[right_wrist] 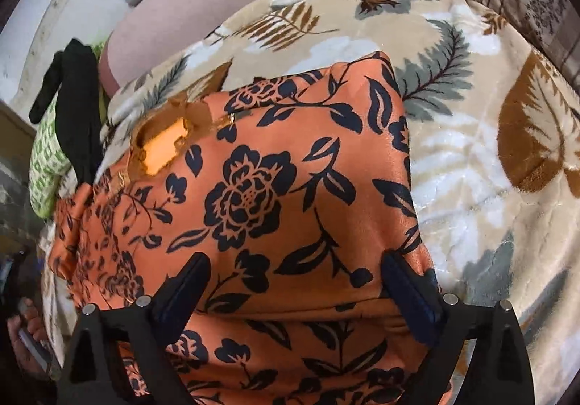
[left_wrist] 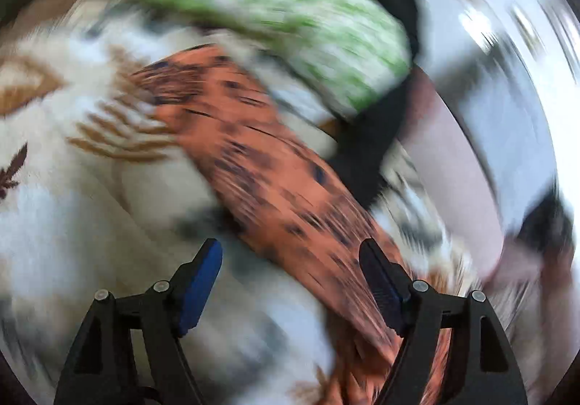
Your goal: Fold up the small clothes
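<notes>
Both jaws stand wide, nothing held: left gripper, right gripper. Orange floral garment lies spread on the leaf-print blanket. I judge it light, limp and slippery; I would pinch a hem corner, not mid-panel.

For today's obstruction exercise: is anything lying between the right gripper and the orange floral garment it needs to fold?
Nothing visible does. The right gripper is open directly over the orange floral garment, which lies uncovered on the leaf-print blanket. The black cloth and green patterned cloth sit off to the side, clear of it.
</notes>
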{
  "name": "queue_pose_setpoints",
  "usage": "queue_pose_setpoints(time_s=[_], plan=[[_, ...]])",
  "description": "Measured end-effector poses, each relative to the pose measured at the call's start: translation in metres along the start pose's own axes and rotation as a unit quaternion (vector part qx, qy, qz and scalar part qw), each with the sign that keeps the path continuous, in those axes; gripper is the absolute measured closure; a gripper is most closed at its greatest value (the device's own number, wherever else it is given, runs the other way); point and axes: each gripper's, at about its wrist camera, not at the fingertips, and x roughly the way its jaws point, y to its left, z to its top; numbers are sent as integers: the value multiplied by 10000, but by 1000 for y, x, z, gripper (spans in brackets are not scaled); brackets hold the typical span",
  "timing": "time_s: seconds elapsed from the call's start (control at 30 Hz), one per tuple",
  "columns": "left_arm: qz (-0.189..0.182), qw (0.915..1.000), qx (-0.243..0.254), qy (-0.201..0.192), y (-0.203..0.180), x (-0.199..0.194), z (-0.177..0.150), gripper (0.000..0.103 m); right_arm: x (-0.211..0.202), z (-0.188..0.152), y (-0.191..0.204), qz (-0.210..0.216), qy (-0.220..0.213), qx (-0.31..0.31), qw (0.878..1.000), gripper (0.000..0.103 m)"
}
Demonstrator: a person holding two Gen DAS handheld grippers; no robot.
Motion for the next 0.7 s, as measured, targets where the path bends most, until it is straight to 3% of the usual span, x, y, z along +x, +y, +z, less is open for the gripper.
queue_pose_setpoints(time_s=[0.13,0.23,0.4,0.43,0.47,0.5,0.57,0.63,0.7], plan=[[-146,9974,-711,-23,40,23,37,25,3,1,10,-131,16,-246,9996,5],[-352,9941,-1017,113,49,41,45,25,5,-1,9,-135,4,-286,9995,3],[-395,9903,-1335,-9,50,57,56,26,8,-1,11,-252,14,-279,9993,0],[-329,9905,-1333,2,49,57,57,57,9,-1,12,-296,9,-293,9991,0],[-167,9919,-1254,149,52,60,62,95,10,-2,13,-315,3,-305,9990,0],[38,9908,-1308,342,54,67,63,99,10,-2,14,-328,-5,-309,9990,0],[189,9912,-1271,302,52,70,63,99,9,-3,13,-313,-16,-292,9991,0],[518,9956,-773,89,29,58,61,99,8,-2,13,-284,7,-277,9992,0],[601,9974,207,-327,-21,31,53,99,8,0,11,-234,47,-235,9994,0]])
